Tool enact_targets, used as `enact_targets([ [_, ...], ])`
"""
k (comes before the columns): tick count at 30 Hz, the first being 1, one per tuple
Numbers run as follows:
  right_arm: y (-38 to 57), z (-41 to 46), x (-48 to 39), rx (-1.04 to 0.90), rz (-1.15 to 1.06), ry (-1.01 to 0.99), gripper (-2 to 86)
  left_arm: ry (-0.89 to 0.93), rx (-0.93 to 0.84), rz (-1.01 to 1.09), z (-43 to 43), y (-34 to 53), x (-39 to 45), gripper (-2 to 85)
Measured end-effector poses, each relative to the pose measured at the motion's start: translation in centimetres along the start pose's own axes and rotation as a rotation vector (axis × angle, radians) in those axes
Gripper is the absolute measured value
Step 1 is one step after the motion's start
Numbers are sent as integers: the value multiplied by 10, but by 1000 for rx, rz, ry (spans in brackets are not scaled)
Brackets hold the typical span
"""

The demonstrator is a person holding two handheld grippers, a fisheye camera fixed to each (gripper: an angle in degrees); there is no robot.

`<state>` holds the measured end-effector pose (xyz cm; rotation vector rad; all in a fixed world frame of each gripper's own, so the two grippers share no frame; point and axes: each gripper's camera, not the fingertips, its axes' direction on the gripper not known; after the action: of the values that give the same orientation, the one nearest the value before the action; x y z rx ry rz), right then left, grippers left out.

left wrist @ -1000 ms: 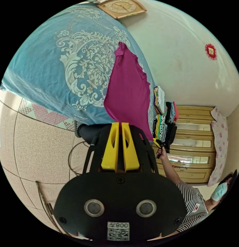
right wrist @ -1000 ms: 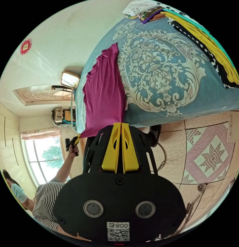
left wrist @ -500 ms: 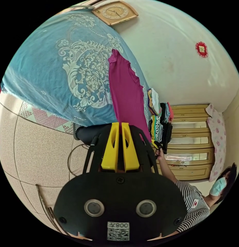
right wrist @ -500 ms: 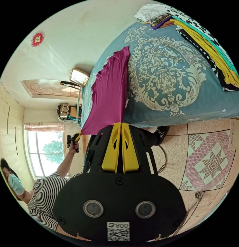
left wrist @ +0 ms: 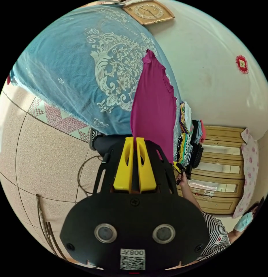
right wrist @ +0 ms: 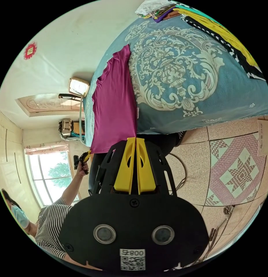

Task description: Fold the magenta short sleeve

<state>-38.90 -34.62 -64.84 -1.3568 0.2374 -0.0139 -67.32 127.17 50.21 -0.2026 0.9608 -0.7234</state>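
The magenta short sleeve (left wrist: 152,109) lay stretched along the blue patterned bed (left wrist: 67,66), its lower hem pulled off the bed's edge and held taut between the two tools. In the left gripper view the left tool (left wrist: 135,140) had its yellow jaws clenched on one hem corner; in the right gripper view the right tool (right wrist: 135,140) was clenched on the other corner of the same magenta short sleeve (right wrist: 115,104). Each tool also appeared in the other's view, gripped in a hand: the right tool (left wrist: 178,166) at the shirt's far corner, and the left tool (right wrist: 85,156) likewise.

Compared with half a second before, the garment looked much the same, still flat on the bed (right wrist: 197,72) and still pinched at both corners; the whole picture had shifted in both views, so the cameras had moved rather than the cloth, and I cannot tell whether the shirt itself slid at all.

Beyond the shirt, a stack of folded clothes (left wrist: 188,135) sat at the bed's far end, beside the garment's side edge. Behind it stood a wooden cabinet (left wrist: 220,170). A clock (left wrist: 148,11) hung on the wall, and a red ornament (left wrist: 242,64) hung further along it. The tiled floor (left wrist: 39,150) ran below the bed, with a cable (left wrist: 82,176) looping across it. The person's striped sleeve (left wrist: 216,233) showed at the edge, and a window (right wrist: 50,176) lay behind the person in the right gripper view.
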Motion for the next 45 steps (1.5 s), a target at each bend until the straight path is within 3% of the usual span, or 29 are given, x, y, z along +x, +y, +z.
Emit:
enact_targets([
  [11,6,40,36,0,89,-104,1,-14,24,-79,39,-41,79,23],
  [19,24,48,63,125,172,-201,0,3,115,-140,49,-84,159,19],
  [22,24,41,57,224,157,-223,0,30,116,-50,65,-118,223,15],
  [28,-39,48,-21,332,-31,-34,0,-72,-66,321,161,-218,432,4],
  [33,-132,93,-97,357,-167,215,1,-167,-253,670,300,-306,638,4],
  [38,-210,151,-121,332,-199,292,2,-224,-358,864,425,-377,782,9],
  [45,-260,194,-121,382,-249,153,14,-237,-429,1061,566,-483,957,63],
])
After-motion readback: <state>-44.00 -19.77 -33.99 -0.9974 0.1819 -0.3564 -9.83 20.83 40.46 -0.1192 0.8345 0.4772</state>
